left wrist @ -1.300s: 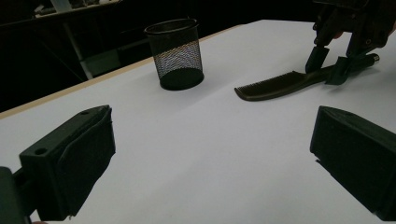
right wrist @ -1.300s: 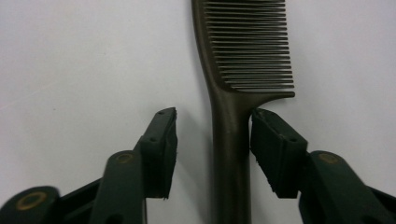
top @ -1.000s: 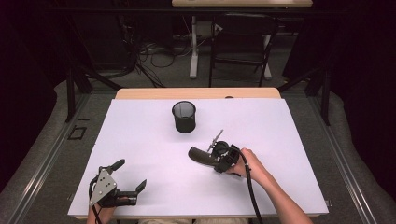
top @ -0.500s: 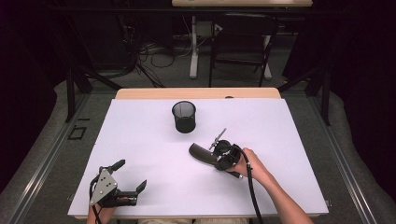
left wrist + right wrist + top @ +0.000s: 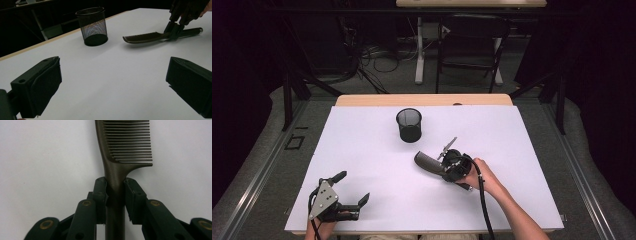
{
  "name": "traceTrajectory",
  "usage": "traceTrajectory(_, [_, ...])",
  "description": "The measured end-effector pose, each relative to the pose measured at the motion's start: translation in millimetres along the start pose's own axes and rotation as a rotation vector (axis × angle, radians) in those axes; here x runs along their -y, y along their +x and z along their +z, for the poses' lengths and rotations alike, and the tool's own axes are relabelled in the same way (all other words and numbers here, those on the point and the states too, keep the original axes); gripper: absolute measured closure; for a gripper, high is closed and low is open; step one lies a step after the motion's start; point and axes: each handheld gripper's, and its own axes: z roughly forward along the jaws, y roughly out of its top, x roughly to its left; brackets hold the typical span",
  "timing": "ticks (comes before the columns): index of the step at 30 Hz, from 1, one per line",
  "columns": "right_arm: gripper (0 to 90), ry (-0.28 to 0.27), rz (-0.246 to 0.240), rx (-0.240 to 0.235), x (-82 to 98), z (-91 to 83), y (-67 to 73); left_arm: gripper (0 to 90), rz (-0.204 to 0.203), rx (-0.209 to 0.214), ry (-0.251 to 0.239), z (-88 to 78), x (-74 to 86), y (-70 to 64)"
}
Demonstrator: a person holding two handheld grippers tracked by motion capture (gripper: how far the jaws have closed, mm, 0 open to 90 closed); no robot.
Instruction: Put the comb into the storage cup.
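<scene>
my right gripper (image 5: 115, 192) has just been closing and now clamps the comb (image 5: 120, 152) at its neck; its long axis points away toward the mesh cup (image 5: 409, 125); left gripper (image 5: 343, 196) hangs apart.

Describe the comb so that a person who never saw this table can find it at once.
On the white table, look right of the black mesh cup. The comb lies flat there, its handle clamped in the right hand-held gripper. It is the one long, dark, toothed thing.

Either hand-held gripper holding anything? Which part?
The right hand-held gripper has just closed on the comb, pinching the handle just below the teeth. The left hand-held gripper is open, empty.
</scene>
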Motion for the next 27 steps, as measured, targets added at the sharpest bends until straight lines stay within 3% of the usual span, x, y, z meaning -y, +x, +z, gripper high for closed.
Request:
traceTrajectory(11, [72.5,-0.051,-0.006,-0.007,2.4,-11.6,-0.1,0.2,-0.001,0.004,-0.001,0.2,0.1,0.2])
traceTrajectory(27, [72.5,-0.152,0.02,0.002,10.4,-24.9,-2.2,0.2,-0.002,0.003,-0.001,-0.2,0.2,0.6])
